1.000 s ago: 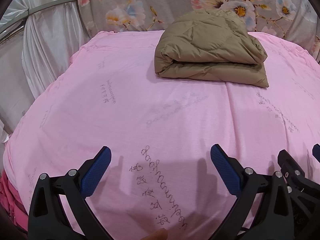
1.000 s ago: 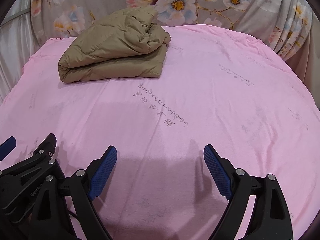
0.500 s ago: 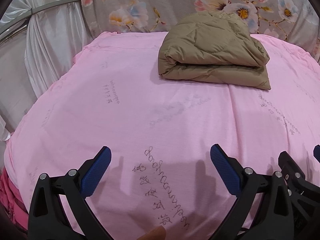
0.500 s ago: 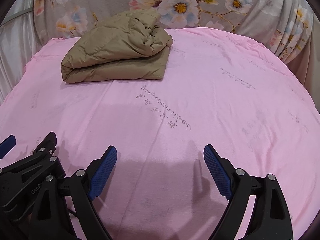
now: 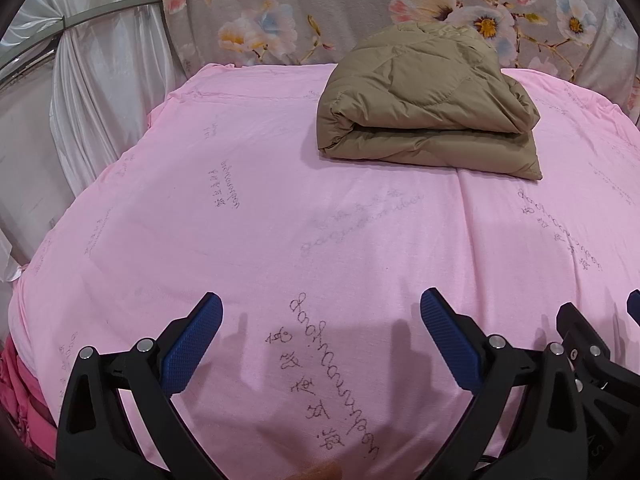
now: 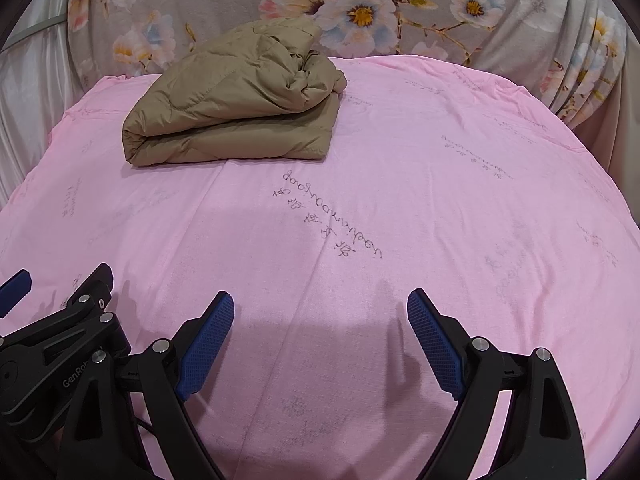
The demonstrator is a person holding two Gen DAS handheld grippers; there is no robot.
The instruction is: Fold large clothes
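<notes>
We see a tan padded jacket (image 5: 428, 100) folded into a thick bundle in the upper right of the left wrist view, lying on a pink sheet (image 5: 240, 220) printed with faint script, well apart from both tools. Our left gripper (image 5: 320, 336) and right gripper (image 6: 320, 332) sit at the bottom of their frames with blue pads spread wide, gripping nothing. Behind the bundle hangs a floral cloth (image 6: 400, 4), apparently touching its back edge.
</notes>
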